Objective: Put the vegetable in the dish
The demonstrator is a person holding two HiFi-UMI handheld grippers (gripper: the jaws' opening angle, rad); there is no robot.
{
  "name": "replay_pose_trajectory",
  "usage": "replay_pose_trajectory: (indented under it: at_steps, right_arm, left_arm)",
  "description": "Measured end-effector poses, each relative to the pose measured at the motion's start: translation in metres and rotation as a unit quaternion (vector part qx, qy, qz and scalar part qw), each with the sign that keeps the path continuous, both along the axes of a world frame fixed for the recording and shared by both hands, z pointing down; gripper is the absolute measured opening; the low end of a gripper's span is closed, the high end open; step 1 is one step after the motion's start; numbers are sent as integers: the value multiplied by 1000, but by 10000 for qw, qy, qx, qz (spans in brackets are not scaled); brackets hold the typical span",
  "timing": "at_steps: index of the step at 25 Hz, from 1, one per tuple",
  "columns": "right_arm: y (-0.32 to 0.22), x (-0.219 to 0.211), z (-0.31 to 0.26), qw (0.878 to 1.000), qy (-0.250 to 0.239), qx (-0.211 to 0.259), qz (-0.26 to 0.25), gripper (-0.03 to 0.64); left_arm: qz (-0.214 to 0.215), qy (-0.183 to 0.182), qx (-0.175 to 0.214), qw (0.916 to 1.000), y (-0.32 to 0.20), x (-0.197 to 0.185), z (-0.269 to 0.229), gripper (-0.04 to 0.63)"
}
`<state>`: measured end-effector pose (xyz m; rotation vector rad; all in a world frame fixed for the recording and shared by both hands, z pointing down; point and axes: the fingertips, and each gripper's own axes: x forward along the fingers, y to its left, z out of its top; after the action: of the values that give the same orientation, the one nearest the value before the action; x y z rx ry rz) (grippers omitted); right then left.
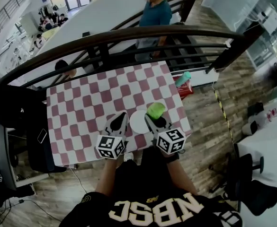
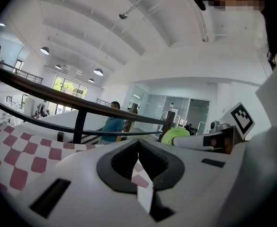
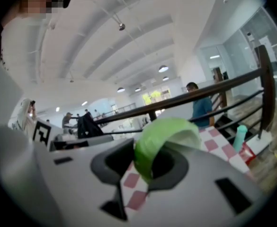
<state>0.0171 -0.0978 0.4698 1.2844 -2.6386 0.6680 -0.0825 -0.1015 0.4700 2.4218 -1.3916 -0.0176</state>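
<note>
Right claw (image 3: 143,167) clamps light-green vegetable (image 3: 169,129).

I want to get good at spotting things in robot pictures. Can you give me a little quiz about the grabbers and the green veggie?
1. Fill in the gap: the left gripper has its jaws ____, with nothing between them.
2. Which one holds the green vegetable? A the left gripper, B the right gripper.
3. True or false: the green vegetable already lies in the white dish.

Key: 1 shut; 2 B; 3 false, it is held above the table beside the dish.
</note>
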Motion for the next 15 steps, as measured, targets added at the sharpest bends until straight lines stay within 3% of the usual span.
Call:
replay_pose_trajectory:
  at_steps: [4,7,15]
  right_arm:
    - [-14,5,24,9990,-63,-308,-312,101]
    - [-19,6,42,9955,-401,-633,-572,101]
    - [-26,5,73,9710,-1468,-1352,-1316,100]
  left_arm:
    - [199,-216,-245,9993,-11,8,21,20]
    - [504,-400,-379,9972,-16,15,34,21]
    - [1235,-536,-807,9876,-25,24,65,23]
